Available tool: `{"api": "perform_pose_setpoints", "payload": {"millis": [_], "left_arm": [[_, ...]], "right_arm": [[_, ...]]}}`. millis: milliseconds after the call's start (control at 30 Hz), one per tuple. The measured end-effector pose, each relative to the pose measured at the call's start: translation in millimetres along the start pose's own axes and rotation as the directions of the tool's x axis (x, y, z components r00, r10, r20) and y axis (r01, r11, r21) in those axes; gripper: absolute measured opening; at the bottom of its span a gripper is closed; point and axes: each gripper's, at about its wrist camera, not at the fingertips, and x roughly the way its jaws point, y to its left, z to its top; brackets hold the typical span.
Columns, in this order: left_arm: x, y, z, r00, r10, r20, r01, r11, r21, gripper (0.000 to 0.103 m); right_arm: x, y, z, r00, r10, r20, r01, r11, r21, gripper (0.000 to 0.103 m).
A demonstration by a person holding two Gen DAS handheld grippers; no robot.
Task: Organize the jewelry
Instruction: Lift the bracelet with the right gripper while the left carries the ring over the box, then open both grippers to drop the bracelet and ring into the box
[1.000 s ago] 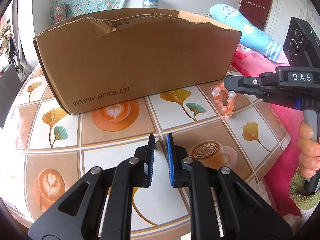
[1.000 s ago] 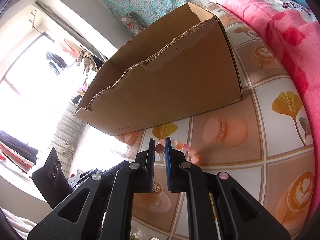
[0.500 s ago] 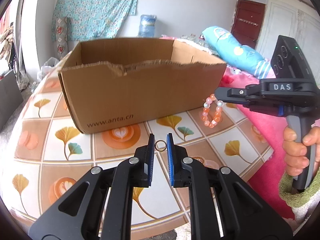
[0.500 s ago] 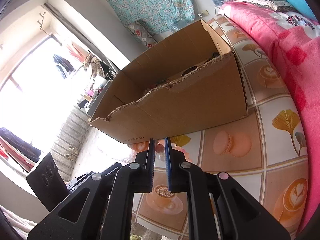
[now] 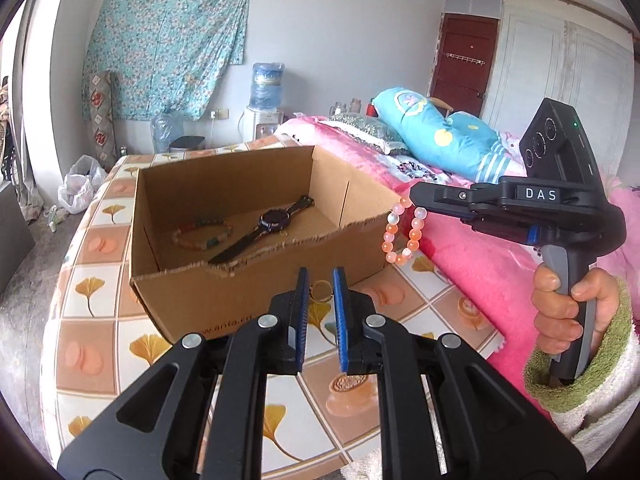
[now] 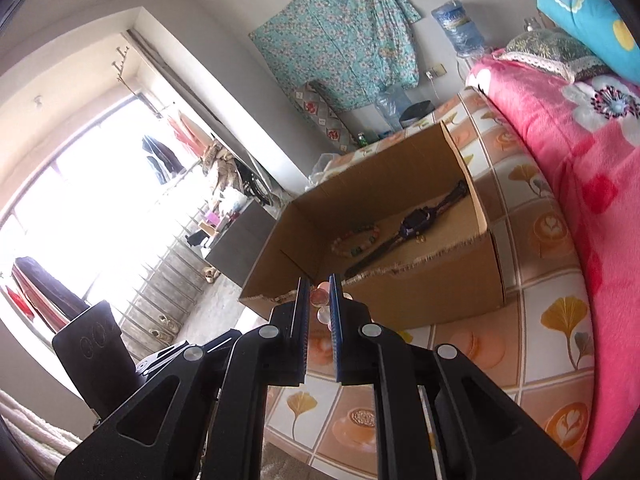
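Observation:
My left gripper [image 5: 320,280] is shut on a small gold ring [image 5: 321,291], held in the air in front of the cardboard box [image 5: 240,300]. My right gripper [image 6: 320,286] is shut on a pink and white bead bracelet [image 6: 320,298]. The bracelet [image 5: 402,232] hangs from the right gripper [image 5: 416,196] just past the box's right front corner in the left wrist view. Inside the box [image 6: 440,280] lie a dark watch [image 5: 272,222] and a multicoloured bead bracelet [image 5: 202,234], also seen in the right wrist view as watch [image 6: 416,224] and bracelet [image 6: 356,240].
The box stands on a table with a tiled coffee-and-leaf cloth [image 5: 100,352]. A bed with a pink blanket [image 5: 472,264] borders the table on the right. A blue pillow [image 5: 440,136] lies on it. A water dispenser [image 5: 264,96] stands behind.
Both grippers have risen from table height, each carrying its piece. The ring and the pink bracelet left the table, and the inside of the box has come into view.

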Motion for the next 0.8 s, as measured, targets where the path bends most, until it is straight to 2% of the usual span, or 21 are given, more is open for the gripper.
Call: {"api": "perform_pose_setpoints", "payload": {"millis": [200,267,333,500,733,767,800], "left_arm": [[15.5,12.4,51.4,1.0,-0.003,0.003,0.003,1.0,-0.004,0.011],[29.6,21.7,64.9,0.999,-0.008,-0.033,0.007,1.0,-0.023,0.011],[49.9,35.8,74.6,0.995,-0.017,-0.1,0.011,0.998,-0.059,0.011],[106.2,70.5,80.2,0.96,-0.072,-0.272,0.031,0.988,-0.151,0.011],[159.0,87.3,68.1,0.906,-0.072,-0.417,-0.007,0.983,-0.184,0.011],[163.9,89.6,66.2,0.898,-0.066,-0.434,-0.02,0.982,-0.189,0.014],[168.1,92.7,64.6,0.892,-0.068,-0.447,-0.026,0.979,-0.2,0.025]], "right_arm": [[5.3,2.5,52.3,0.999,-0.005,0.043,0.008,0.998,-0.066,0.01],[17.2,-4.0,68.4,1.0,-0.012,0.029,0.014,0.996,-0.082,0.01],[33.9,-14.6,81.6,1.0,-0.026,-0.007,0.025,0.996,-0.087,0.01],[86.6,-48.0,100.3,0.986,-0.102,-0.135,0.089,0.991,-0.1,0.01],[137.7,-72.3,104.8,0.932,-0.229,-0.281,0.191,0.969,-0.156,0.01],[141.5,-72.9,104.9,0.923,-0.251,-0.291,0.208,0.963,-0.172,0.01],[143.3,-71.4,105.0,0.919,-0.26,-0.296,0.213,0.96,-0.182,0.01]]}}
